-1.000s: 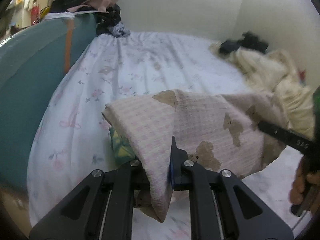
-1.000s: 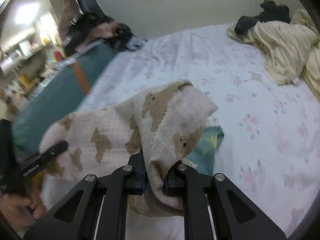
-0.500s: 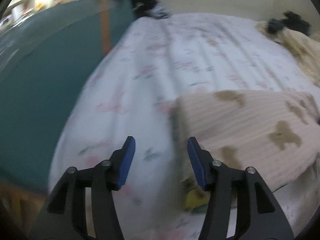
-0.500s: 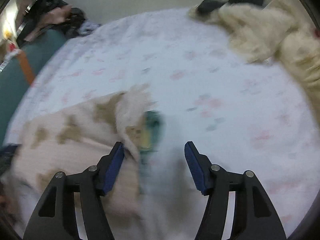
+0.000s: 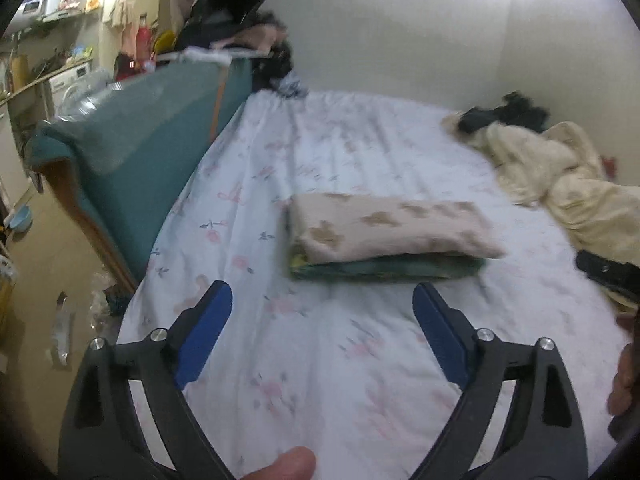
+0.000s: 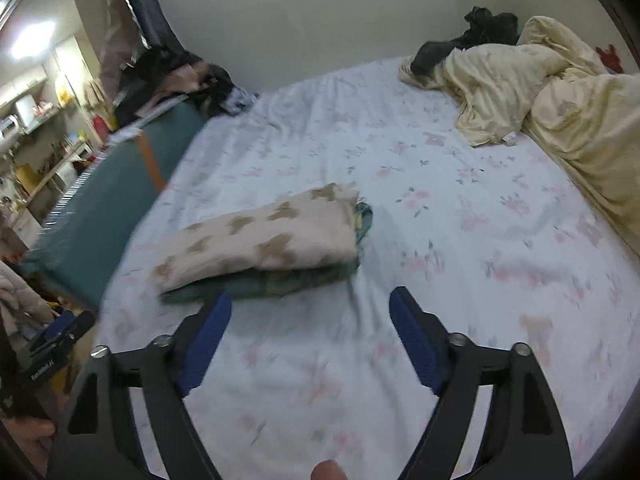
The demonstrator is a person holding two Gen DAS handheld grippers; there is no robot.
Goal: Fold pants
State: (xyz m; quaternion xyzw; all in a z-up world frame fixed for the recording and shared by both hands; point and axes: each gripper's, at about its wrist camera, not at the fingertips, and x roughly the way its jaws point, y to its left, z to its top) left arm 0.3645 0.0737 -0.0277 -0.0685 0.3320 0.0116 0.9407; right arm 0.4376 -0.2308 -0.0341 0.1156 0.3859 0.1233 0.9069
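The pink pants with brown bear prints [image 5: 384, 228] lie folded into a flat rectangle on the bed, on top of a folded green garment [image 5: 384, 270]. They also show in the right wrist view [image 6: 264, 236], with the green garment [image 6: 280, 280] under them. My left gripper [image 5: 322, 320] is open and empty, held back from the stack over the sheet. My right gripper [image 6: 310, 324] is open and empty, also short of the stack. The right gripper's body shows at the left view's right edge [image 5: 608, 274].
The bed has a white floral sheet [image 5: 320, 152]. A teal bed board [image 5: 132, 148] runs along the left side. A crumpled cream blanket [image 6: 560, 92] and dark clothes [image 6: 472, 36] lie at the far right. A pile of clothes [image 5: 232, 24] sits at the board's far end.
Both grippers let go of the pants, opened wide and pulled back from them. The pants now rest folded on the green garment.
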